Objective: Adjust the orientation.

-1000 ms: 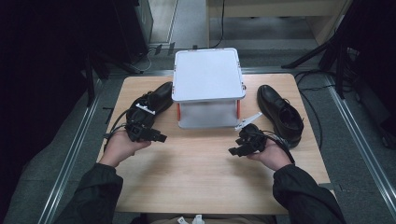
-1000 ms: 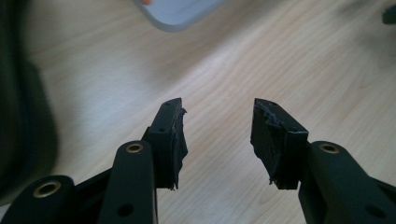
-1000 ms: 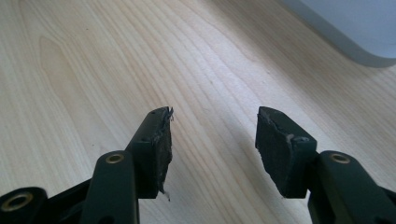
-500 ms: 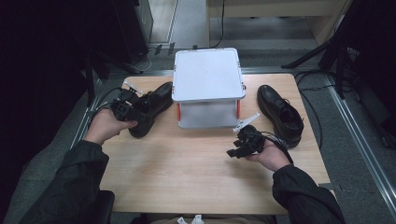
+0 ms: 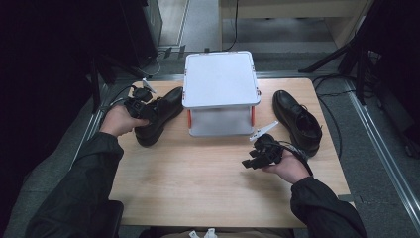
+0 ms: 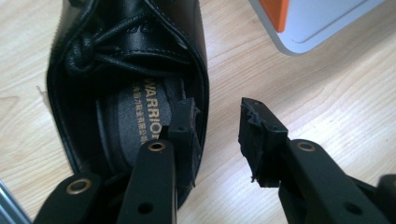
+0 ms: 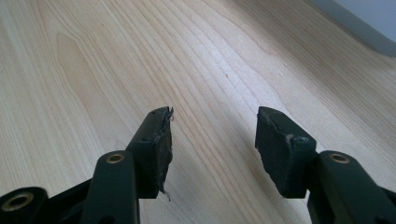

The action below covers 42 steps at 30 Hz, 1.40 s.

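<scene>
Your left tool (image 6: 215, 135) straddles the collar of the left shoe (image 5: 157, 115), beside the white box (image 5: 220, 79); its jaws have just been closing (not yet pinching). Seat deeper, then clamp. Right tool (image 7: 212, 140) gapes, empty.

Light falls from overhead onto the pale wooden surface (image 5: 198, 183), which reads evenly bright in the high view, while the floor and gear around it sink into near black, most of all at the left. The white box (image 5: 220, 79) is the brightest thing there, slightly washed out on top, and it throws a soft shadow under its lid. That view is soft and grainy, with fine detail smeared. The two close views are sharper: wood grain shows crisply, and a soft shadow lies on the wood between the right tool's (image 7: 212, 135) jaws. The black shoe (image 6: 126, 93) carries dull sheen on its leather, its inside dim.
</scene>
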### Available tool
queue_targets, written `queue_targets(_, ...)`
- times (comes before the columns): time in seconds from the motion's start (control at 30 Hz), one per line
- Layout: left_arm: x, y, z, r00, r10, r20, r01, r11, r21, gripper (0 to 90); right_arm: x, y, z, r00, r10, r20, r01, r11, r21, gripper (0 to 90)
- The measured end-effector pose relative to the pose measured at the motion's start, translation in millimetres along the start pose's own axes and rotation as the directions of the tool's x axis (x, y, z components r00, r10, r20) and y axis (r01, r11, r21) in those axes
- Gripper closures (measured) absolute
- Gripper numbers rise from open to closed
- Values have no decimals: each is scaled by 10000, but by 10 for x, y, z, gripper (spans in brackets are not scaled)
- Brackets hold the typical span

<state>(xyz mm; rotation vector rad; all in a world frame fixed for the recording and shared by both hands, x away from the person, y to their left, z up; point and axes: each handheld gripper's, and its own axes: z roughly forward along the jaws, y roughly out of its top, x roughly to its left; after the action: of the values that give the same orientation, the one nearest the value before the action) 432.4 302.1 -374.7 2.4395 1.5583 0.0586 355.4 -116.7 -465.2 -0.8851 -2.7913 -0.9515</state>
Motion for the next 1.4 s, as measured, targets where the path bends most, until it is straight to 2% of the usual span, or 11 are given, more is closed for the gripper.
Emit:
queue_targets(0.1, 13, 26, 78, 9999, 37, 95, -39, 9998, 211, 696, -2, -18, -12, 10000, 59, 22, -59, 10000, -10, 470)
queue_targets(0.27, 23, 57, 171, 10000, 18, 19, -19, 9991, 418, 736, -10, -41, -25, 9997, 238, 82, -238, 9997, -28, 477)
queue_targets(0.47, 29, 99, 229, 9992, -295, -258, 312, 9971, 689, 826, -28, -43, -25, 9994, 342, 72, -341, 9994, -114, 486)
queue_targets(0.7, 8, 151, 227, 9963, -796, -314, 819, 9932, 829, 845, -33, -43, -34, 9995, 329, 24, -328, 9994, -146, 495)
queue_targets(1.0, -184, 409, 313, 9860, -1666, -14, 1663, 9833, 745, 849, -36, -48, -45, 9993, 383, 28, -383, 9992, -133, 504)
queue_targets(1.1, -211, 467, 333, 9792, -2024, 117, 2015, 9779, 566, 846, -36, -50, -50, 9991, 414, 18, -414, 9990, -166, 504)
queue_targets(1.17, -201, 493, 347, 9740, -2241, 344, 2223, 9737, 497, 838, -42, -52, -50, 9992, 409, 8, -409, 9990, -168, 504)
queue_targets(1.23, -183, 517, 358, 9646, -2561, 630, 2534, 9662, 474, 834, -43, -50, -44, 9991, 429, 3, -429, 9990, -145, 504)
queue_targets(1.33, -175, 530, 370, 9610, -2656, 772, 2633, 9639, 384, 823, -38, -41, -37, 9992, 410, 13, -409, 9991, -131, 504)
queue_targets(1.4, -179, 528, 371, 9634, -2577, 742, 2557, 9661, 347, 810, -29, -39, -35, 9992, 391, -4, -391, 9991, -138, 504)
